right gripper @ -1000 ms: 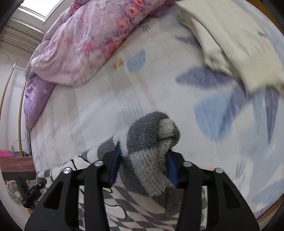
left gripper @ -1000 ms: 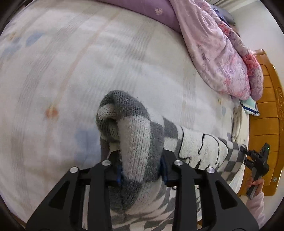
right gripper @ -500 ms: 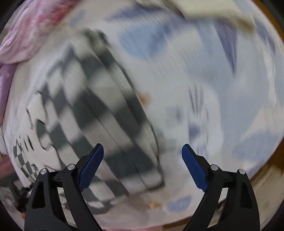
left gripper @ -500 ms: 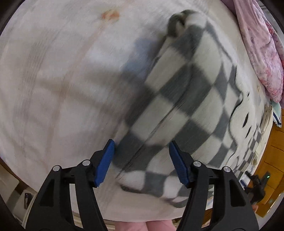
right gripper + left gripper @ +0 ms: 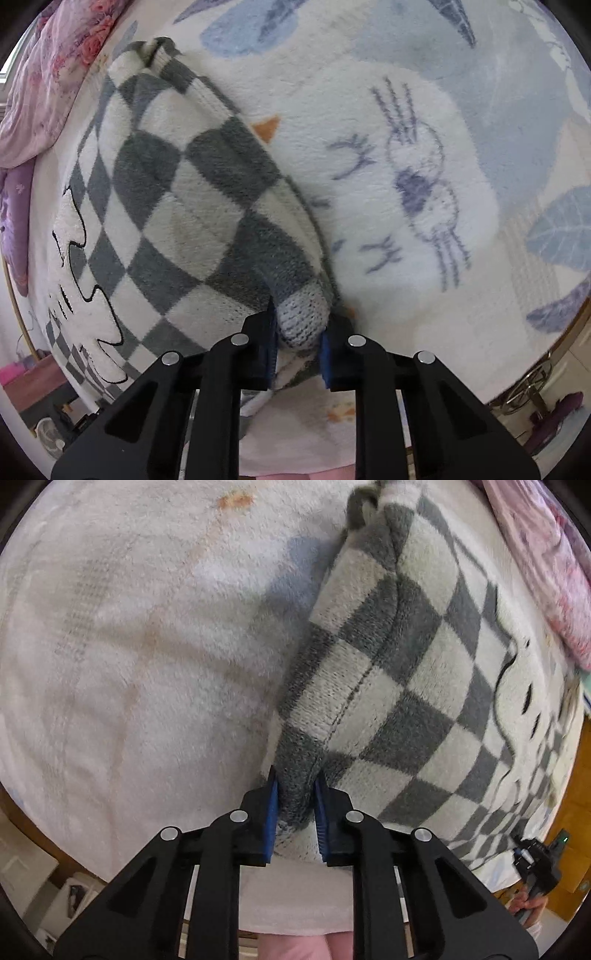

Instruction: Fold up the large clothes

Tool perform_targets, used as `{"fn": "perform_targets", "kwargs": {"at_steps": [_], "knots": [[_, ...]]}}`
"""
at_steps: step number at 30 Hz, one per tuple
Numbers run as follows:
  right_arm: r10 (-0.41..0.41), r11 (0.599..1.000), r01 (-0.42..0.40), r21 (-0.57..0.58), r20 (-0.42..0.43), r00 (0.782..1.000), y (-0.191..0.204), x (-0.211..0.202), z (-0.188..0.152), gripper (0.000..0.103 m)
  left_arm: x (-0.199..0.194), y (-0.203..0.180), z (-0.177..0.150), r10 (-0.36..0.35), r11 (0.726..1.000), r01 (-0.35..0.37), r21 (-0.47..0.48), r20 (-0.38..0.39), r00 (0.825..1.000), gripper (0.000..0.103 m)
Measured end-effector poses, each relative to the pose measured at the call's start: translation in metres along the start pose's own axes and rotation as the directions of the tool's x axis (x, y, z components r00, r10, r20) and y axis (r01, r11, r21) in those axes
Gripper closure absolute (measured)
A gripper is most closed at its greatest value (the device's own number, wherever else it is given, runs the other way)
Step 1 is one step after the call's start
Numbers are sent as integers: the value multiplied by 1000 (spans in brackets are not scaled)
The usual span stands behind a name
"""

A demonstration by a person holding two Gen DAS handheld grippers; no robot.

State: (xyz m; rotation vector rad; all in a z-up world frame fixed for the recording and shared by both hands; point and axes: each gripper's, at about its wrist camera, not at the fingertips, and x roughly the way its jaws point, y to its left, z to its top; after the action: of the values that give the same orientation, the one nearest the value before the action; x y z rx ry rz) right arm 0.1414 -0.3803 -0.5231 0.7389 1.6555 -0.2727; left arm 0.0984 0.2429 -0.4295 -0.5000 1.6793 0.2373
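A grey-and-white checkered knit sweater [image 5: 406,664] with a white cartoon figure lies flat on the bed. Its left side edge runs up the left wrist view. My left gripper [image 5: 295,779] points down at the near left corner, jaws closing, blue pads pressing a grey fold of fabric. In the right wrist view the sweater [image 5: 166,184] fills the left half. My right gripper [image 5: 301,314] is at the near right corner, jaws closing, and a grey-white knit roll is pinched between its pads.
The sweater rests on a fluffy white bed blanket [image 5: 147,646] printed with blue leaves and animals [image 5: 424,184]. A pink floral quilt [image 5: 546,572] [image 5: 48,74] is heaped at the far side. The wooden bed frame [image 5: 576,775] and floor clutter lie beyond the near edge.
A second ago each gripper held a bunched knit part up. Both then opened over the laid-down sweater, moved back and down to its near corners, and closed on the fabric there.
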Motion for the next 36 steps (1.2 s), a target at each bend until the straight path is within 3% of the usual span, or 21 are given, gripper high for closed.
{"fn": "perform_targets", "kwargs": {"at_steps": [5,6,7,8,9,12,13,16,17,19,21,22,24,28,30,32,33,35,36], "knots": [[-6,1000,6,8,5,1000,-10,0,5,84,12,-11,6,37,996,-36,77,-3,999,85],[-22,1000,22,-5,6,1000,-10,4,6,78,18,-14,6,48,994,-47,96,-5,999,82],[-59,998,59,-17,3,998,-9,10,7,71,26,-15,12,64,991,-61,115,-16,998,72],[-92,996,92,-19,0,996,-4,10,7,49,30,-16,16,84,989,-80,125,-23,996,66],[-143,989,143,-26,0,990,1,9,8,34,30,-18,19,95,987,-90,134,-24,995,65],[-194,977,195,-85,22,981,6,-11,6,30,6,-27,15,128,976,-130,175,24,991,64],[-220,970,223,-98,48,974,7,-22,3,29,-8,-32,10,160,964,-174,201,81,984,61],[-270,935,307,-177,204,941,27,-58,-5,29,-39,-52,3,267,909,-326,259,240,933,61],[-250,921,317,-227,279,927,43,-70,-8,30,-48,-62,3,273,896,-352,271,290,917,61],[-172,904,296,-309,372,912,75,-84,-10,41,-60,-85,7,224,891,-342,300,365,904,64],[-10,891,192,-411,407,914,120,-89,-6,71,-70,-115,14,139,888,-308,340,441,887,78],[88,874,122,-470,401,912,145,-86,-5,74,-68,-133,12,87,890,-281,359,470,878,83],[180,837,54,-544,367,912,184,-72,-3,82,-62,-169,24,-15,897,-213,387,508,861,84],[316,718,-37,-695,279,907,276,-28,1,86,-21,-222,53,-154,897,-89,432,495,855,92],[340,667,-43,-744,252,906,307,-1,1,86,8,-235,63,-173,889,-80,451,492,853,96],[309,620,-3,-785,242,920,328,38,-1,87,37,-237,73,-148,879,-128,459,517,843,99],[291,595,41,-802,263,920,330,55,-1,90,46,-231,76,-148,874,-140,465,529,836,100],[338,539,50,-841,270,901,318,55,1,93,46,-217,78,-186,843,-138,519,523,832,100],[325,530,82,-844,291,900,307,48,3,93,43,-213,77,-127,835,-217,506,560,818,100]]}}
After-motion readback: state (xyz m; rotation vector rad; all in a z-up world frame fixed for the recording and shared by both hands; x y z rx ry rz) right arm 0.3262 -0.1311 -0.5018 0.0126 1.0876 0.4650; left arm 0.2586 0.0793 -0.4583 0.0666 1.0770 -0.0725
